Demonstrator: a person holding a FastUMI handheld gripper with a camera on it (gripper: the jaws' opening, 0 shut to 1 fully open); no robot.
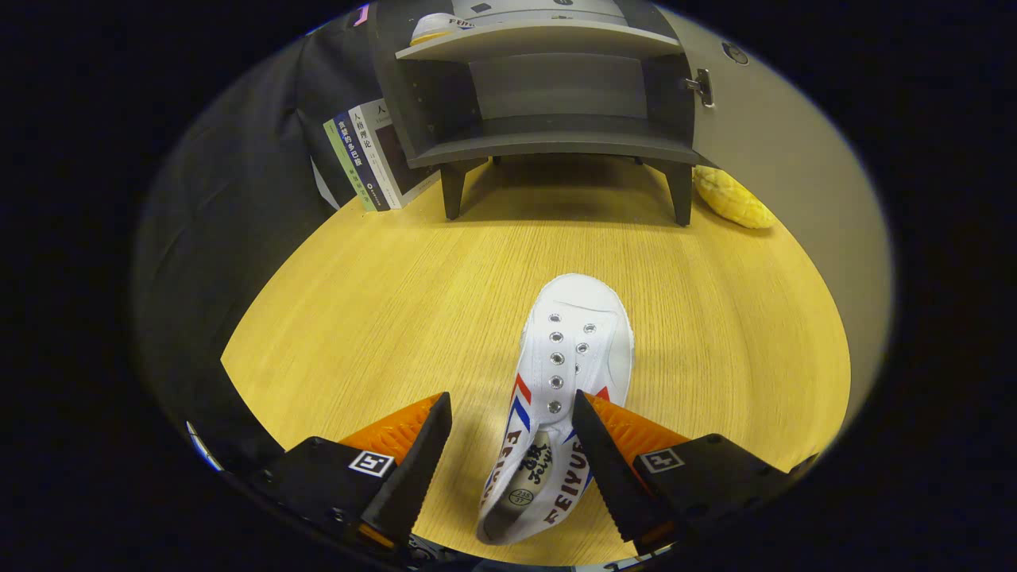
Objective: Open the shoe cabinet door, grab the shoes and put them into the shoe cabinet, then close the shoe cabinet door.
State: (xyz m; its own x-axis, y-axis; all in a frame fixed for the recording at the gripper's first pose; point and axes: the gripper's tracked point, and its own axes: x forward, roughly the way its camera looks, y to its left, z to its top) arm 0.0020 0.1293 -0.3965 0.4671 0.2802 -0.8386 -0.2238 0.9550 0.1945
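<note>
Tabletop (381, 302): shoe (572, 357) between claw (512, 417) (apart)

Even, moderately bright overhead light falls on the wooden tabletop (381, 302), with a soft shadow pooled under the shoe cabinet (548, 95). Focus is sharp centrally; fisheye distortion bends the edges, which darken and blur slightly.
</note>
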